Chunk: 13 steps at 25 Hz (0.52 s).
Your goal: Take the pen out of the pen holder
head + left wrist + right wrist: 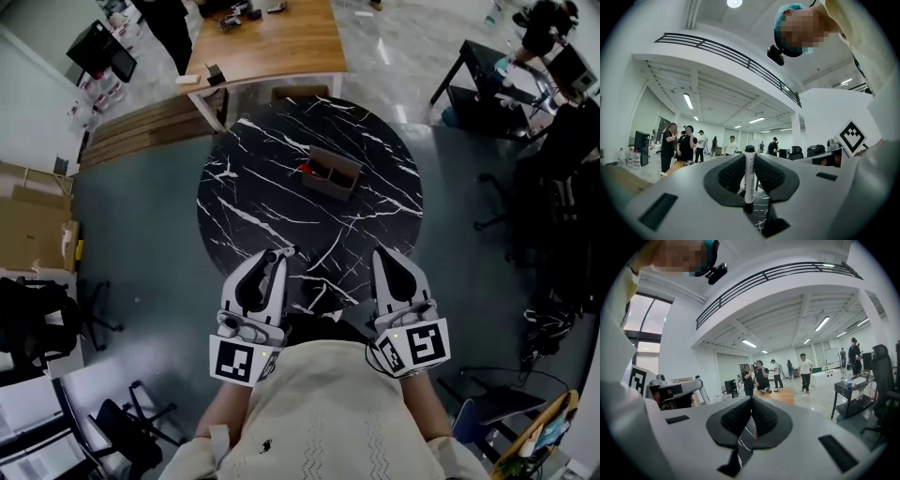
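White-barrelled with a black cap, the pen (749,177) stands upright between the pads of the left tongs (749,158), which are clamped on it. It is well clear of the brown pen holder (331,173), which sits near the middle of the black marble desk (246,202) with a red item (306,170) in its 9 o'clock end.

By my reading the removal itself is done. What remains is to set the pen down, which calls for lowering it to bare desk before the pads let go.

The right tongs (384,255) are pressed together with nothing between them. Both tongs are held near the person's chest, at the desk's 6 o'clock edge. They point roughly level toward 12 o'clock, side by side but apart.
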{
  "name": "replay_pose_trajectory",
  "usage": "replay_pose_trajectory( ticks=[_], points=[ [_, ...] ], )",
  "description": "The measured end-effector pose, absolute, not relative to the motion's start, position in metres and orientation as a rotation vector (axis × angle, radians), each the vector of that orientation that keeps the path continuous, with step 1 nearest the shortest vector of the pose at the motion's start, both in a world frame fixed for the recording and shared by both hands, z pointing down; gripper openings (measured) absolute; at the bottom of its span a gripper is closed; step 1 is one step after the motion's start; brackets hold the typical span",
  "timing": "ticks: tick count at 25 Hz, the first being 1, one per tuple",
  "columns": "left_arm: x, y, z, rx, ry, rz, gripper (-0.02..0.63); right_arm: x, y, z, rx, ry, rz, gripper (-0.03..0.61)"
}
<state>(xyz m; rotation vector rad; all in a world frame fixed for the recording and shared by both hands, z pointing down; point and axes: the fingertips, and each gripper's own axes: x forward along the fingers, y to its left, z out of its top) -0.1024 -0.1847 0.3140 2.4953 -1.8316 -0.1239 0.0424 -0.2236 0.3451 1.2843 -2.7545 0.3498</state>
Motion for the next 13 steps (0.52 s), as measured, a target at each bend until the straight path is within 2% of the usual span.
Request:
replay_pose_trajectory(
  ticks=[13],
  points=[
    [-0.0942,-0.1848,0.3188,2.531,-1.757,-0.147,0.075,0.0416,-0.2158,0.3519,1.312,-2.717,0.355,0.017]
  ],
)
